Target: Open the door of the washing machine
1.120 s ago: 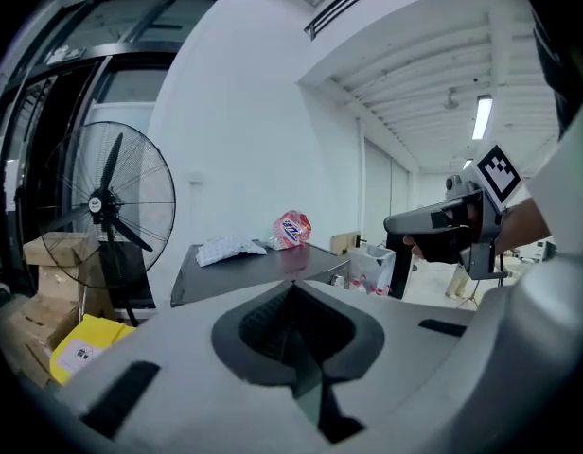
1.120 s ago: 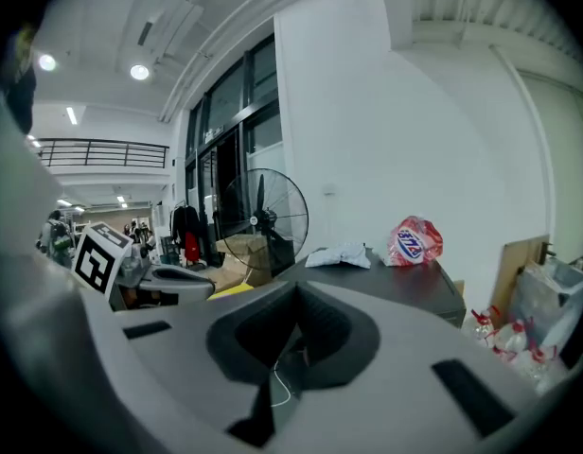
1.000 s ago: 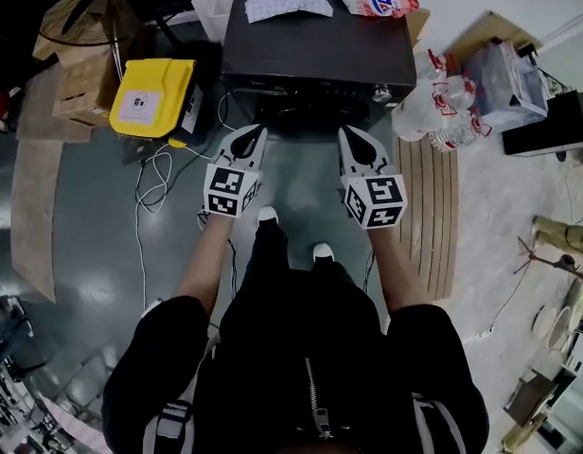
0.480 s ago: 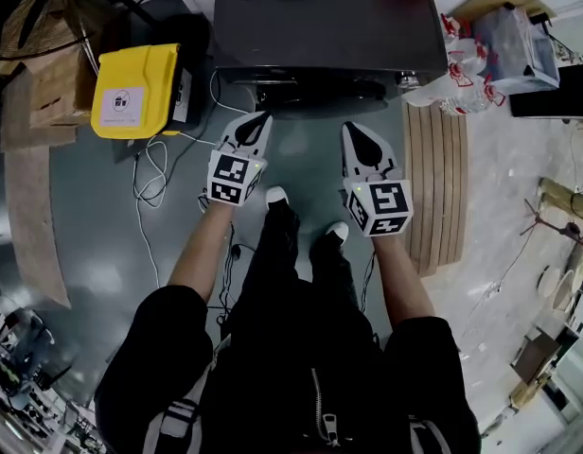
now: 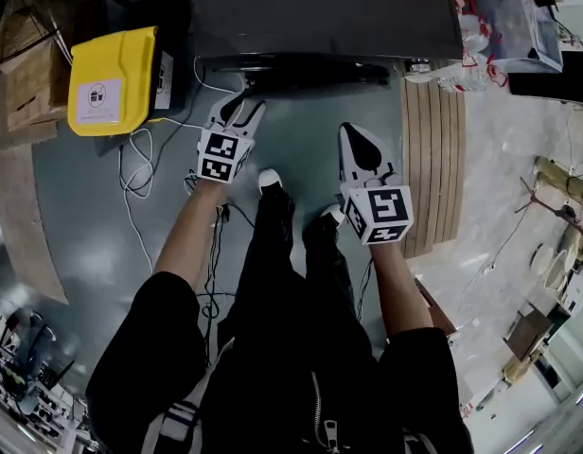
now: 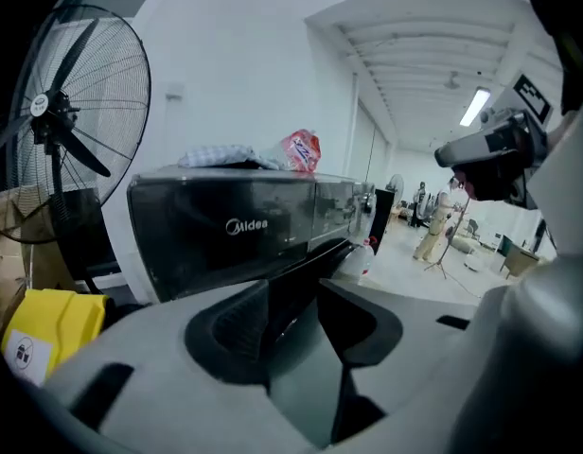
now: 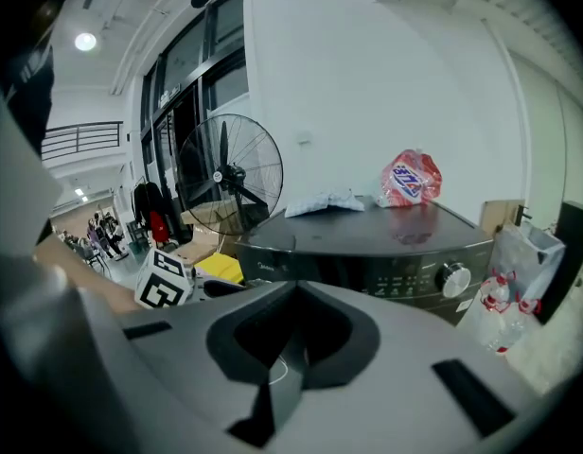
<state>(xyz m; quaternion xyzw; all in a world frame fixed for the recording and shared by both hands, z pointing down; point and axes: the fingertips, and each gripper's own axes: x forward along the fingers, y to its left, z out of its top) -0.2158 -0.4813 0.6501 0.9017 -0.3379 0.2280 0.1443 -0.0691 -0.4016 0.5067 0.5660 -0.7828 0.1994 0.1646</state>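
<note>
**A:** Where is the washing machine?

**B:** The washing machine [image 5: 329, 12] stands at the far side of the floor, straight ahead of the person. Its dark door [image 5: 291, 64] bulges from the near face.

**A:** And the left gripper?

**B:** The left gripper [image 5: 242, 108] is low, near the left part of the door. Its jaws have just been opening and now stand wide apart. In the left gripper view only the door's edge shows beyond the gap, and the pads press on nothing.

**A:** The right one?

**B:** The right gripper [image 5: 354, 138] hangs nearer the person and further right, apart from the machine. Its jaws meet tip to tip with nothing between them.

**A:** What else is around?

**B:** A yellow case [image 5: 112, 78] sits on the floor left of the machine, with a white cable [image 5: 131, 187] looping near it. Water bottles [image 5: 443, 74] lie to the right, at the far end of some wooden slats [image 5: 432, 159]. On the lid are a red bag [image 7: 412, 180] and a folded cloth [image 7: 325, 200]. A standing fan [image 6: 69, 130] rises at the far left.
</note>
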